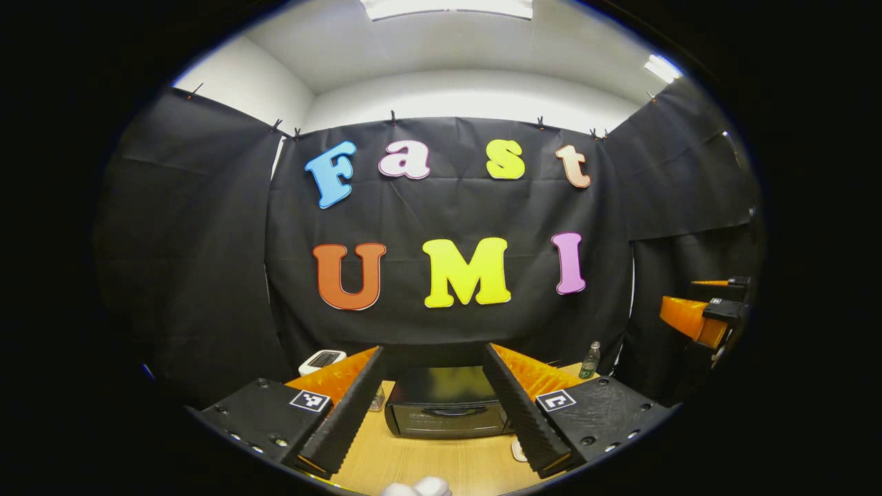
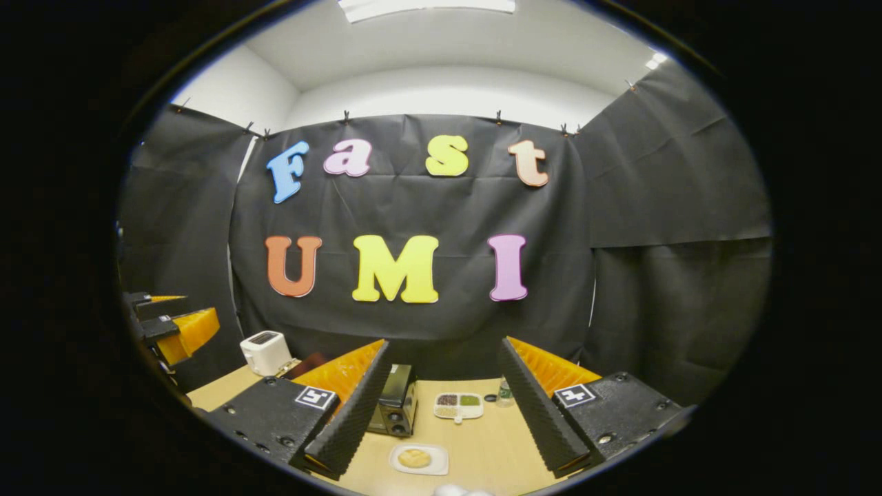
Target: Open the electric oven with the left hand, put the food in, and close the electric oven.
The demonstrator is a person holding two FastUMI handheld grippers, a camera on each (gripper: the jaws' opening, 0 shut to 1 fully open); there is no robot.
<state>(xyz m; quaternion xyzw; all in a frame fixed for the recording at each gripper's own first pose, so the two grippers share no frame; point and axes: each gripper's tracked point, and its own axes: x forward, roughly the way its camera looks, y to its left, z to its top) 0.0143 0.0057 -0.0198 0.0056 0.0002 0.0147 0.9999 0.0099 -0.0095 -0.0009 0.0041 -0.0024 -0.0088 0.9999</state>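
The black electric oven [image 1: 444,410] stands on the wooden table [image 1: 413,461] with its door closed, straight ahead between the fingers of my left gripper [image 1: 434,441], which is open and holds nothing. In the right gripper view the oven [image 2: 396,408] is partly hidden behind the left finger. A round bun lies on a white plate [image 2: 418,459] in front of it, between the spread fingers of my open right gripper [image 2: 441,444]. The other gripper [image 2: 172,324] hangs at the left edge of that view, and the right one [image 1: 703,313] at the right edge of the left gripper view.
A white toaster [image 2: 265,351] stands at the table's back left. A white divided dish [image 2: 458,405] with dark and green portions lies right of the oven, with a small bottle [image 2: 505,393] behind it. Black cloth walls the booth.
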